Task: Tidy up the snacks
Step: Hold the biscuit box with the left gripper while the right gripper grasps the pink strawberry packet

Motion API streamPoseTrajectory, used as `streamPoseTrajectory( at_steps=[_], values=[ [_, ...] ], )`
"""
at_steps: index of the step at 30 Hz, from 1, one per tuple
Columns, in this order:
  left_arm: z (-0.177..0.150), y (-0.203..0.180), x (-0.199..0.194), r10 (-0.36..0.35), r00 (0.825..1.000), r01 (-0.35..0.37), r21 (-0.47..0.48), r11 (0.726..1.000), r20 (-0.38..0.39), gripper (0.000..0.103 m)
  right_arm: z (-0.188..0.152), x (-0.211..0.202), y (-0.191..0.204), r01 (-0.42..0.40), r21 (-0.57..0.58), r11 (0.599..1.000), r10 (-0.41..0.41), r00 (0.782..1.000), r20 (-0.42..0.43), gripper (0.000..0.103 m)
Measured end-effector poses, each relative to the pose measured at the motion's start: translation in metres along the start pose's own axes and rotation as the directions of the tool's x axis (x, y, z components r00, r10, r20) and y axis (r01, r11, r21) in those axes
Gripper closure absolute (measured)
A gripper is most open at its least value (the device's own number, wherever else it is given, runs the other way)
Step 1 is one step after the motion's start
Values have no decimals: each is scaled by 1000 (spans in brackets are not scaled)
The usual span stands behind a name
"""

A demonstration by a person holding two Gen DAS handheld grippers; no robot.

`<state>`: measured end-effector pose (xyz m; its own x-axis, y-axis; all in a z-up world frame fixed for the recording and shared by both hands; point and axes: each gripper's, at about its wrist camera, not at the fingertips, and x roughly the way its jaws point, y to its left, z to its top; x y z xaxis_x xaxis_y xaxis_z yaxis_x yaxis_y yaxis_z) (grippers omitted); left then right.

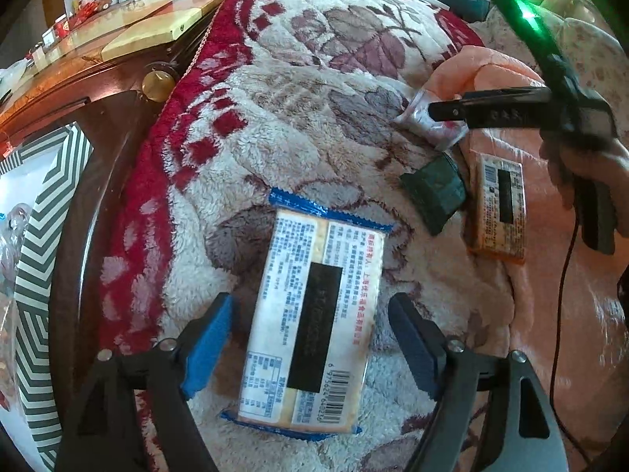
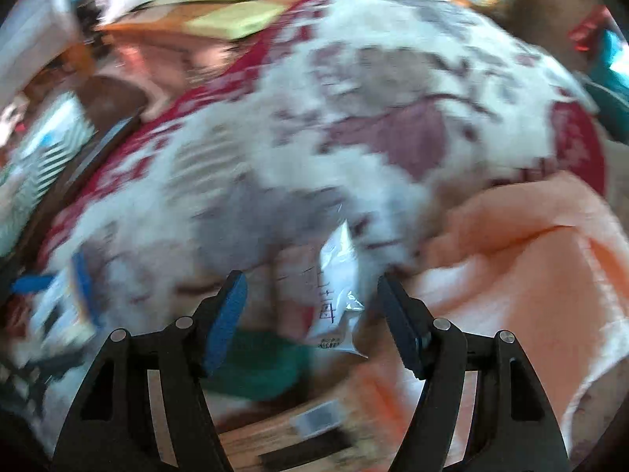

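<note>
Clearly, in the left wrist view, the left gripper [image 1: 310, 338] stood wide open over a fleecy flowered blanket [image 1: 314, 78], its jaws straddling a blue-edged cracker packet [image 1: 310, 322] that lay label-up between them, neither blue pad [image 1: 208, 346] touching the wrapper. Farther off lay a clear packet [image 1: 428, 122], a dark green packet [image 1: 434, 192] and an orange packet [image 1: 499, 208], the last on a peach cloth [image 1: 570, 334]; the right gripper [image 1: 432, 112] reached over the clear packet. A striped box [image 1: 39, 275] sat at the left edge, beside the bed. The right wrist view was badly smeared by motion, yet it showed the right gripper [image 2: 310, 314] also open and empty, with the clear packet [image 2: 334, 303] lying between its jaws, the green packet [image 2: 259, 369] just below it and the orange packet [image 2: 298, 432] at the bottom. Judging from this, the risk lay in closing while moving: the thin film could slide off a pad or crumple, or the jaws could nip the green packet or the plush pile along with it. On the left, a hard squeeze might crack the crackers.
</note>
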<state>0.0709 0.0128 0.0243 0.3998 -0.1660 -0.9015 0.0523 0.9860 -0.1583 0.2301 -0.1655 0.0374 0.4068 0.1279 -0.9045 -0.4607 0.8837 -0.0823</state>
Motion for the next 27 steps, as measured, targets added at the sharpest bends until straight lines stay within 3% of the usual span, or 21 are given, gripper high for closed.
streamPoseTrajectory(
  at_steps=[1,5,10,14,16,17,18,21,27],
  values=[
    [0,1,0,-4,1000,4,-4,1000,0,21,1,1,-6,17,33,999,-17,1000,-17,34],
    [1,3,0,-12,1000,12,-24,1000,1,21,-4,-8,-20,-135,111,985,131,990,41,34],
    [3,0,2,-4,1000,4,-20,1000,-7,17,-2,17,-4,-146,26,989,147,988,-38,34],
    [5,-5,6,13,1000,-14,-16,1000,-22,16,-2,48,-9,-161,114,980,172,980,-95,34],
    [3,-3,6,27,1000,-27,-13,1000,-11,29,-5,50,-15,-179,169,969,194,978,-73,44],
    [2,-1,5,36,999,-36,-10,999,-1,42,-7,47,-16,-184,179,966,197,979,-57,51],
    [1,4,4,40,999,-40,-14,999,10,46,-10,43,-16,-185,175,967,196,979,-47,52],
    [-1,17,-2,-10,1000,11,-53,999,19,46,-17,24,-12,-178,159,971,181,983,-6,52],
    [-17,22,-19,32,999,-30,-45,999,42,46,-38,-32,7,-232,175,957,209,968,142,52]
  ],
)
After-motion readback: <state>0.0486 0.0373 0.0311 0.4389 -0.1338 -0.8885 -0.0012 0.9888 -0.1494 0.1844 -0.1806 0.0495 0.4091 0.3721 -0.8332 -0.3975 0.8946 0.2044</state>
